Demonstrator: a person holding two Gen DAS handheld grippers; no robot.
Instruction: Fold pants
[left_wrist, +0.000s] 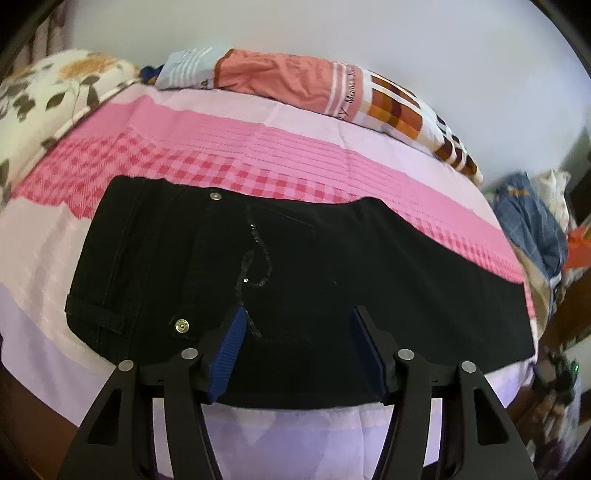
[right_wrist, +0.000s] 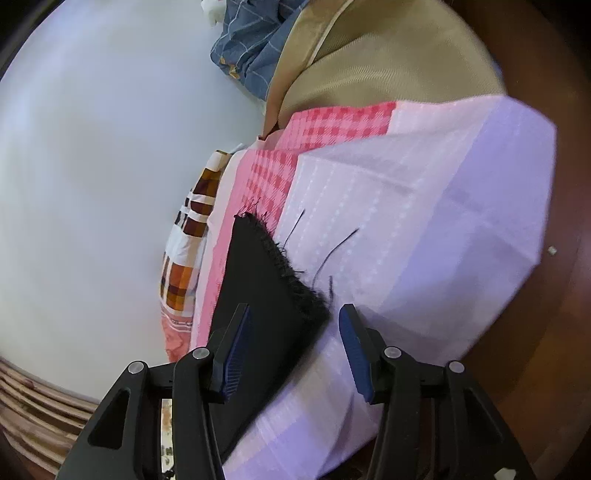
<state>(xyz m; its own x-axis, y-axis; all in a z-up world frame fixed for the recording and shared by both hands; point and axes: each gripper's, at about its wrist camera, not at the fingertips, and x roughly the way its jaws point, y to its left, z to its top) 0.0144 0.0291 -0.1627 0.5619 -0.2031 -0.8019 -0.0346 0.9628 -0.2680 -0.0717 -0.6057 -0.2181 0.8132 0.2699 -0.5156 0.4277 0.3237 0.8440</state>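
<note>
Black pants (left_wrist: 332, 266) lie flat across the bed, waistband and metal button (left_wrist: 181, 325) at the left, a sequin pattern on the pocket. My left gripper (left_wrist: 299, 310) hovers over their near edge. Its blue pads (left_wrist: 231, 347) stand well apart and press on nothing. In the right wrist view the frayed hem (right_wrist: 291, 273) of a pant leg (right_wrist: 258, 295) reaches in between the fingers of my right gripper (right_wrist: 294, 308). That gripper is open too, and its pads (right_wrist: 354, 347) stay clear of the cloth. Loose black threads trail off the hem onto the sheet.
The bed wears a pink-checked and lilac sheet (left_wrist: 258, 155). A floral pillow (left_wrist: 48, 96) and an orange patterned pillow (left_wrist: 314, 85) lie along the far side by the wall. Blue clothes (left_wrist: 532, 225) are heaped past the bed's right end. Brown floor (right_wrist: 535, 332) shows beyond the bed corner.
</note>
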